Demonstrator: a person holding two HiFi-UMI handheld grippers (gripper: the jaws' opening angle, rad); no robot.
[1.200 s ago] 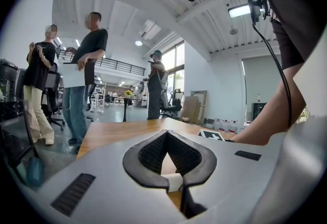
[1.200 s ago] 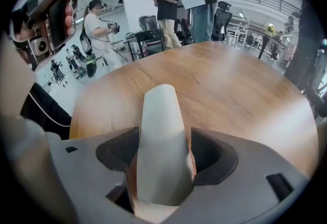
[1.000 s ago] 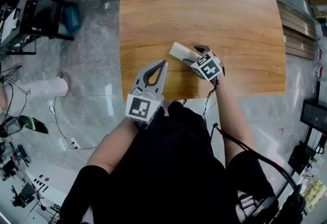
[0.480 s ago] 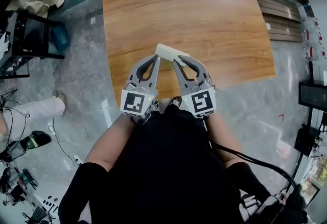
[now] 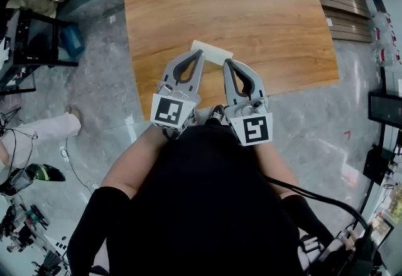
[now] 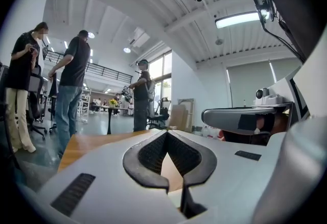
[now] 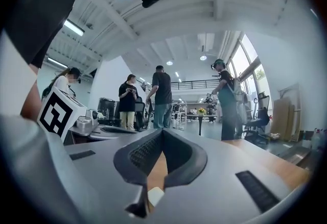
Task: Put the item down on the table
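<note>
The item, a small white box (image 5: 211, 51), lies flat on the wooden table (image 5: 251, 4) near its front edge, and nothing holds it. My left gripper (image 5: 201, 51) is held above the table's near edge, its tips over the box's left end, jaws shut and empty. Beside it my right gripper (image 5: 226, 61) points the same way; its jaws have just been closing and now stand shut with nothing between them. In the left gripper view the left gripper (image 6: 166, 133) shows its tips touching. In the right gripper view the right gripper (image 7: 162, 130) is shut too, with a corner of the white box (image 7: 155, 196) seen below it.
Several people (image 7: 162, 96) stand across the room beyond the table. A black chair and stand (image 5: 38, 42) sit on the floor at the left, with cables (image 5: 72, 161) nearby. Wooden planks (image 5: 342, 11) lie on the floor at the right.
My right gripper came off the white box, rose and swung round to sit beside the left one, and its jaws closed. The left gripper lifted a little. The box stays on the table.
</note>
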